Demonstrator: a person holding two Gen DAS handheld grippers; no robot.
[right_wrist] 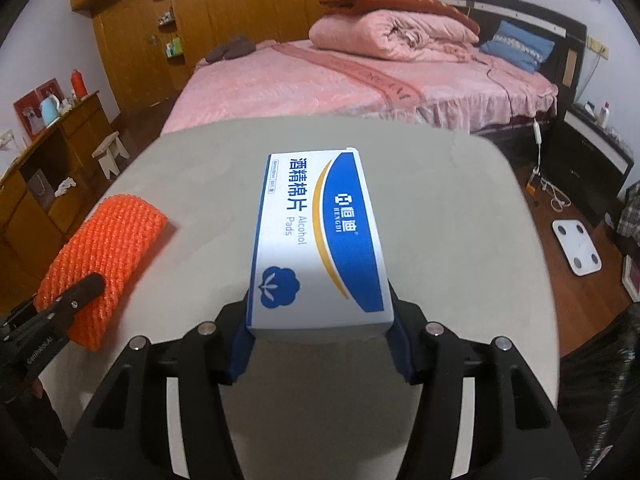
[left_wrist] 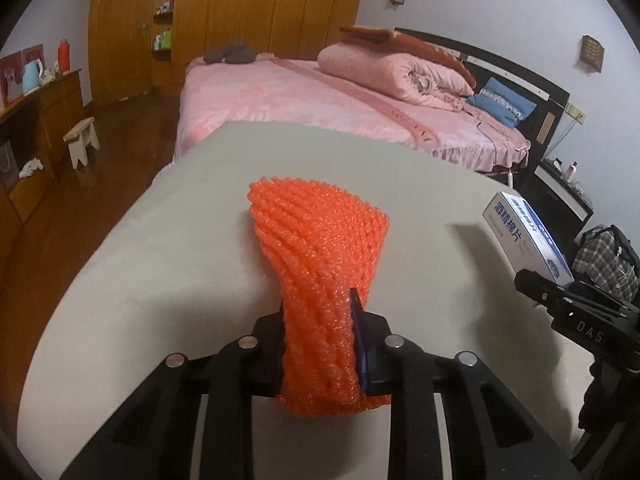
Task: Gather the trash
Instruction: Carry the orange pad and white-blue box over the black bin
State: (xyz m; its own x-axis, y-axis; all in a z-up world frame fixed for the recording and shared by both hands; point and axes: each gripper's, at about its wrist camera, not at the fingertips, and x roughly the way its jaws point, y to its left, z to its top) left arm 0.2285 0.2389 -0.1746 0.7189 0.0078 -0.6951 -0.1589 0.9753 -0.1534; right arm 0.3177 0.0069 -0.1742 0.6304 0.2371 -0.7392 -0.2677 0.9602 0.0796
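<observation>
Each camera is sitting just behind its own hand-held gripper, looking forward and slightly down over the tabletop [left_wrist: 160, 248] toward the bed [left_wrist: 280, 96]. Both views are sharing the tabletop [right_wrist: 440, 200], the bed [right_wrist: 280, 80] and the wardrobe [right_wrist: 240, 0] beyond.

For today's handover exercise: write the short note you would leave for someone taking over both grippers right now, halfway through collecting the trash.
Left gripper: shut on the orange foam net, squeezed at its near end.
Right gripper: shut on the alcohol pads box, gripped across its near end.
Both items are held over the grey table; whether they are lifted clear of it cannot be told.
Done: both pieces grasped.
Left: carry them to a bin. No bin is clearly in view; a dark, possibly plastic bag sits at the right edge, so check there first.
</observation>
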